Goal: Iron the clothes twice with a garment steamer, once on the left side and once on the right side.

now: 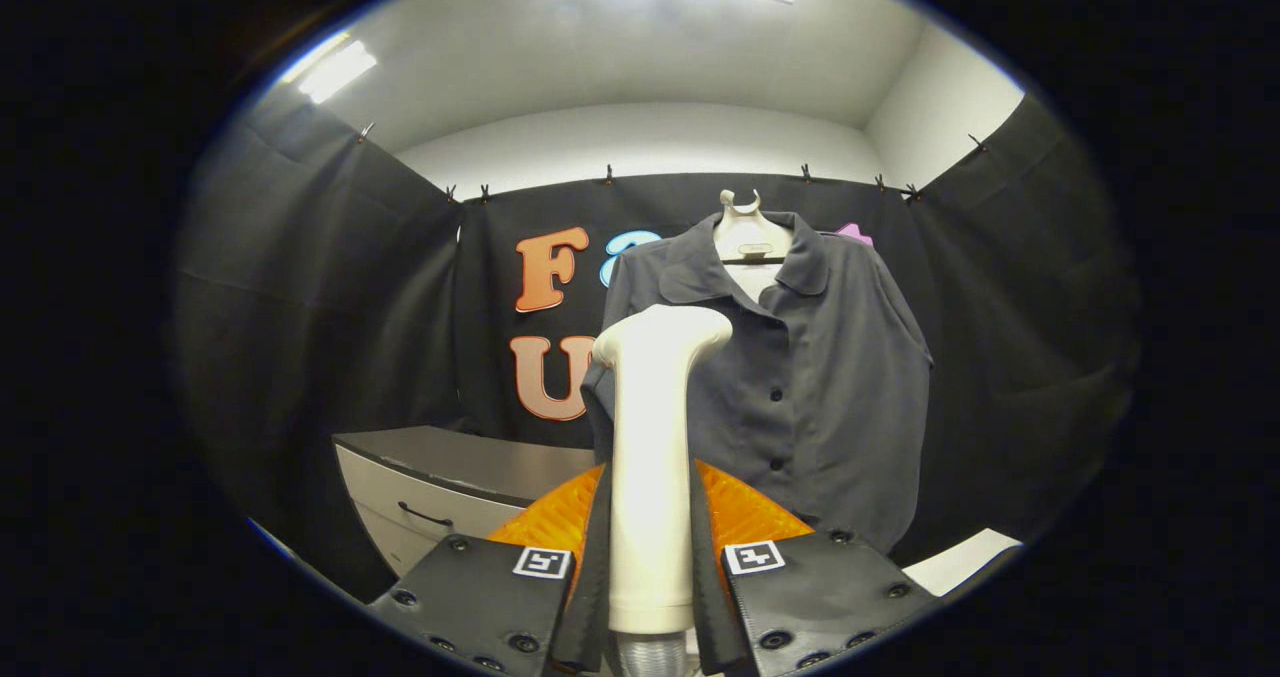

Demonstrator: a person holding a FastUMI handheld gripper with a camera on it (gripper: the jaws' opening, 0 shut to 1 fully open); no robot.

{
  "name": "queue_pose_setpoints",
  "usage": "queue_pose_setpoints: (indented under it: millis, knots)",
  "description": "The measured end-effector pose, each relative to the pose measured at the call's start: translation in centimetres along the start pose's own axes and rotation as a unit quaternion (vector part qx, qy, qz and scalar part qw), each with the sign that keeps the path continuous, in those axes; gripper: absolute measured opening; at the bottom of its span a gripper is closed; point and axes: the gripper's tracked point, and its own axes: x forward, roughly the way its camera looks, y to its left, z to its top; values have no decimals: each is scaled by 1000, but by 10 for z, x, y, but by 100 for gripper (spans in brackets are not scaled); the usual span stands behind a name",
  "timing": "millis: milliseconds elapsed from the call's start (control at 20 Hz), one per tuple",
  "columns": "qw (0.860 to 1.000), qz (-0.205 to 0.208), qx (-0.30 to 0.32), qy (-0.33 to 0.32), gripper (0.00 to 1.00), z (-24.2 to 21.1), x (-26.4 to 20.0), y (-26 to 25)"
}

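Observation:
A cream-white garment steamer [652, 437] stands upright between my fingers, its handle clamped on both sides and its head turned toward the shirt. My gripper [650, 517] is shut on that handle. Beyond the steamer hangs a dark grey short-sleeved button shirt [810, 377] on a pale hanger [748, 227], against the black cloth wall. The steamer head overlaps the shirt's left chest and sleeve in the view; whether it touches the fabric I cannot tell. A ribbed hose end [650, 655] shows under the handle.
A low cabinet [440, 492] with a dark top and a pale drawer front with a handle stands left of the shirt. A white surface corner [965, 560] lies to the lower right. Black cloth walls enclose the booth on three sides.

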Motion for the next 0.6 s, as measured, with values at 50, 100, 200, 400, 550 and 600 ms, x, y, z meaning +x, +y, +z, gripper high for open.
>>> queue_pose_setpoints:
  millis: [50,100,200,400,550,600]
  knots:
    - [1000,-1,4,1,42,-2,2,-3]
    - [1000,-2,5,2,42,-5,5,-6]
    - [1000,-2,8,4,42,-12,8,-10]
    - [1000,7,7,-1,42,-16,17,-11]
    - [1000,10,8,-9,42,-10,29,-15]
    - [1000,9,15,-11,42,-8,36,-19]
